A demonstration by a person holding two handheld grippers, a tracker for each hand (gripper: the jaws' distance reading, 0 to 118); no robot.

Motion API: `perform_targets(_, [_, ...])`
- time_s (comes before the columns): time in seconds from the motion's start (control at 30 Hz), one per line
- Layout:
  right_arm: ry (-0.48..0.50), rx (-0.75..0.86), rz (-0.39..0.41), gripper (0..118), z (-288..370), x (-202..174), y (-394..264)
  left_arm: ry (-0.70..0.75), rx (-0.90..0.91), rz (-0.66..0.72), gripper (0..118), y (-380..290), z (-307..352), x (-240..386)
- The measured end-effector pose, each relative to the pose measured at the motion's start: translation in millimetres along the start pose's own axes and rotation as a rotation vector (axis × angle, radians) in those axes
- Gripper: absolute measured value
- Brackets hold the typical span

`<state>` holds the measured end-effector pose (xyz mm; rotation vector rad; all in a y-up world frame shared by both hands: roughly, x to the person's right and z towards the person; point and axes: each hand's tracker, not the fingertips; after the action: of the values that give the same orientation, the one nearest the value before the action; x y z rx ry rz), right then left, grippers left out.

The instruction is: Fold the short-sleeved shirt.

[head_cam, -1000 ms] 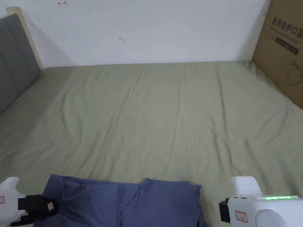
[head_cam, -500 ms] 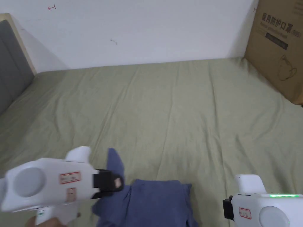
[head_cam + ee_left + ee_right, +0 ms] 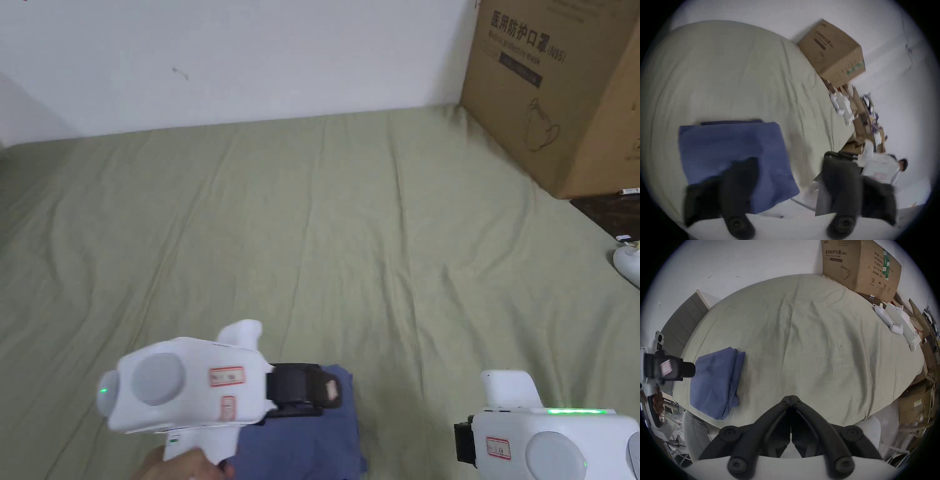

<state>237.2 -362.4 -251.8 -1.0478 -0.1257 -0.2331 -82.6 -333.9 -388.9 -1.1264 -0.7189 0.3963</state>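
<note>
Pale green bedding (image 3: 350, 237) covers a bed that meets a white wall, with a big cardboard box (image 3: 550, 94) at its far right corner. Near the front edge lies the blue shirt (image 3: 716, 382), folded into a compact rectangle. The left gripper (image 3: 786, 175) hovers above it with jaws spread wide and empty, while the right gripper (image 3: 791, 398), off to the right over bare sheet, has its jaw tips pressed together on nothing.

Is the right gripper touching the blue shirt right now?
Apart. In the right gripper view the right gripper, jaws closed together, sits over bare green sheet, with the folded blue shirt well off to its side.
</note>
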Motion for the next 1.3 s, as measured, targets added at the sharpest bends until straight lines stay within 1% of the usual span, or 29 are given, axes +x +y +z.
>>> perform_targets(0.03, [0.002, -0.001, 0.002, 0, -1, -2, 0, 0.004, 0.019, 0.055, 0, 1, 7, -12])
perform_targets(0.07, [0.006, -0.003, 0.005, 0, -2, -4, 0, 0.039, 0.044, 0.098, 0, 0, 14, -20])
perform_targets(0.1, [0.014, -0.002, 0.008, 0, -3, -7, 0, 0.096, 0.065, 0.095, 0, 0, 18, -28])
perform_targets(0.13, [0.02, -0.003, 0.014, 0, -4, -10, 0, 0.165, 0.077, 0.037, 0, -1, 18, -32])
perform_targets(0.17, [0.025, -0.005, 0.022, 0, -5, -13, 0, 0.228, 0.072, 0.015, 0, -2, 18, -38])
perform_targets(0.2, [0.028, -0.004, 0.031, 0, -5, -16, 1, 0.25, 0.041, 0.018, 0, -8, 15, -38])
perform_targets(0.3, [0.025, -0.005, 0.051, 0, -9, -23, 2, 0.126, 0.025, 0.068, 0, -18, 4, -44])
perform_targets(0.37, [0.03, -0.006, 0.054, 0, -9, -24, 2, 0.093, 0.009, 0.074, 0, -24, -10, -37])
perform_targets(0.4, [0.033, -0.007, 0.053, 0, -9, -24, 2, 0.123, 0.005, 0.057, 0, -26, -19, -34])
perform_targets(0.5, [0.035, -0.009, 0.059, 0, -7, -24, 0, 0.113, -0.07, 0.012, 0, -34, -48, -22])
perform_targets(0.57, [0.03, -0.009, 0.057, 0, -6, -20, -1, 0.067, -0.111, 0.029, 0, -40, -66, -14])
perform_targets(0.63, [0.027, -0.012, 0.039, 0, -7, -15, -2, 0.081, -0.143, 0.039, 0, -42, -84, -3])
perform_targets(0.7, [0.026, -0.019, 0.017, 0, -8, -10, -3, 0.109, -0.184, -0.066, 0, -46, -99, 11])
perform_targets(0.73, [0.026, -0.022, 0.011, 0, -9, -9, -4, 0.127, -0.191, -0.09, 0, -46, -103, 17])
perform_targets(0.87, [0.024, -0.028, 0.0, 0, -9, -5, -7, 0.126, -0.194, -0.117, 0, -51, -99, 30])
perform_targets(0.93, [0.023, -0.03, -0.001, 0, -10, -4, -8, 0.062, -0.202, -0.107, 0, -59, -97, 31])
perform_targets(1.03, [0.026, -0.033, -0.011, 0, -11, -3, -8, -0.006, -0.258, -0.054, 0, -72, -108, 27])
perform_targets(1.13, [0.027, -0.03, -0.003, 0, -8, -4, -8, 0.014, -0.311, -0.025, 0, -87, -125, 27])
perform_targets(1.2, [0.025, -0.027, -0.002, 0, -4, -4, -7, -0.022, -0.26, -0.036, 0, -88, -117, 33])
perform_targets(1.3, [0.025, -0.015, -0.011, 0, 0, -3, -2, -0.06, -0.196, -0.074, 0, -70, -93, 38])
